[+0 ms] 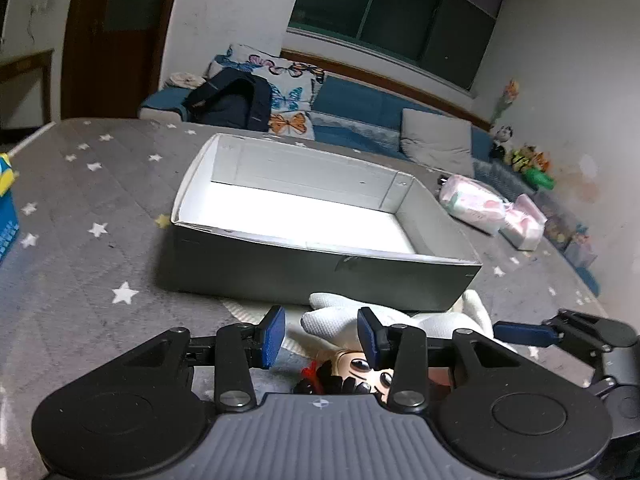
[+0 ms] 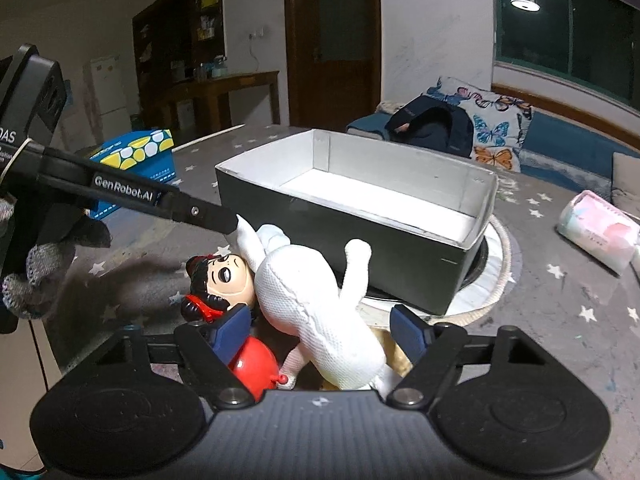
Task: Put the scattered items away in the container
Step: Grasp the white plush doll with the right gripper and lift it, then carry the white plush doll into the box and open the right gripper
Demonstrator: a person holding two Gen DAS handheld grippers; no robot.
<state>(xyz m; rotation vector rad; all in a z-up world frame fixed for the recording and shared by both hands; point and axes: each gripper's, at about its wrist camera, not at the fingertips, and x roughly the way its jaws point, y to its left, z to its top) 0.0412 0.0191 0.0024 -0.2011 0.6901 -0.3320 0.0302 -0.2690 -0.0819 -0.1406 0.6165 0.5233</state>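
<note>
Tongs first: my left tongs (image 1: 322, 334) stand open around the doll's (image 2: 304, 300) pointed white ear, gripping nothing I can confirm. My right tongs (image 2: 320, 330) gape wide astride its white cloth body. The doll lies on the star-printed counter (image 1: 80, 240), just beside the dark box (image 1: 320, 268). It looks light and soft, with a hard, slick head; I judge the padded torso the best hold.
</note>
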